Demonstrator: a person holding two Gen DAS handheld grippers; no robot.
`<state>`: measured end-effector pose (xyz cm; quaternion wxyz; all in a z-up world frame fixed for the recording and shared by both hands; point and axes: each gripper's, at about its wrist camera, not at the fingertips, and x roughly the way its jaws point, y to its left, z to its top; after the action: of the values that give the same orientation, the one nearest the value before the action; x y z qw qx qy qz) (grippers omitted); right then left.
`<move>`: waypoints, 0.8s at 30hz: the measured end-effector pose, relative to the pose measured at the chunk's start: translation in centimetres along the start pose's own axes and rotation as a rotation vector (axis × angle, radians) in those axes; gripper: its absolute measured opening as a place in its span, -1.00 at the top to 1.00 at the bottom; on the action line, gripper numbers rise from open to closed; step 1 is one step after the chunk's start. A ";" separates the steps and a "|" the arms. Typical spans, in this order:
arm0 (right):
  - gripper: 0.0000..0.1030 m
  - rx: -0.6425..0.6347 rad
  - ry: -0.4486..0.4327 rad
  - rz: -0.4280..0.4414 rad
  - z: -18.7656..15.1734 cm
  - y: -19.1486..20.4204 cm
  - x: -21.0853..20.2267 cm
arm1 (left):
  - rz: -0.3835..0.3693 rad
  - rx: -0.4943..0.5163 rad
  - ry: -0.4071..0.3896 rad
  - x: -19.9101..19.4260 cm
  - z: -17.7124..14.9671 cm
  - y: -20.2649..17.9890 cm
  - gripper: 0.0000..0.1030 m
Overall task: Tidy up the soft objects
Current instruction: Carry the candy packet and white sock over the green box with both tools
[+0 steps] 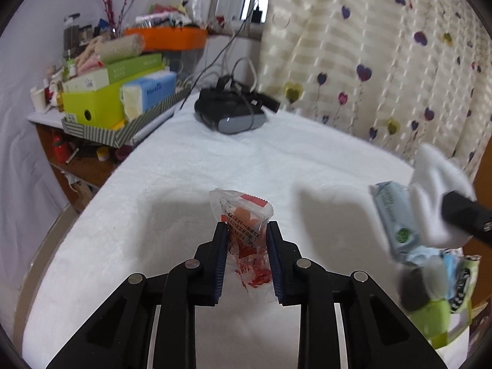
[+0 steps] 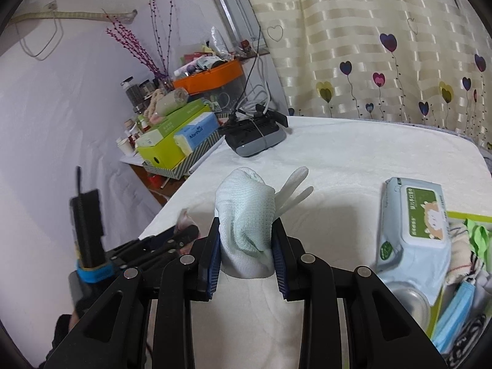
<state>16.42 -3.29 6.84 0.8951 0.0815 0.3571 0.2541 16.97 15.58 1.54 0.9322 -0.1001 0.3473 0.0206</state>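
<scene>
Right now I'm pinching a crinkly snack packet point(image 1: 243, 230) in the left gripper point(image 1: 247, 230) and a white sock point(image 2: 246, 230) in the right gripper point(image 2: 246, 236), both above the white blanket point(image 2: 353, 160); the slick packet may be slipping free.

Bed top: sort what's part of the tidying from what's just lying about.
Job:
- clear snack packet in left gripper
- white sock in right gripper
- wet-wipes pack
- green bin

Lying about:
- black headset
- striped tray of boxes

Wipes pack point(image 1: 396, 215) & sock point(image 1: 436, 178) motion-blurred.
</scene>
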 end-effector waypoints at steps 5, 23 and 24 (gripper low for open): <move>0.40 -0.015 -0.024 -0.012 -1.0 0.0 -2.8 | -0.022 0.001 -0.037 -3.5 -0.9 -1.8 0.54; 0.40 -0.039 -0.102 -0.153 -5.6 -3.4 -11.4 | -0.192 0.090 -0.080 -9.9 -5.2 -10.6 0.54; 0.40 -0.038 -0.103 -0.158 -5.9 -3.7 -11.8 | -0.200 0.097 -0.080 -10.1 -5.4 -11.2 0.54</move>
<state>6.63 -12.70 8.39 0.9310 0.0490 0.3109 0.1847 7.09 3.84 6.09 0.9465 -0.0881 0.2985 -0.0854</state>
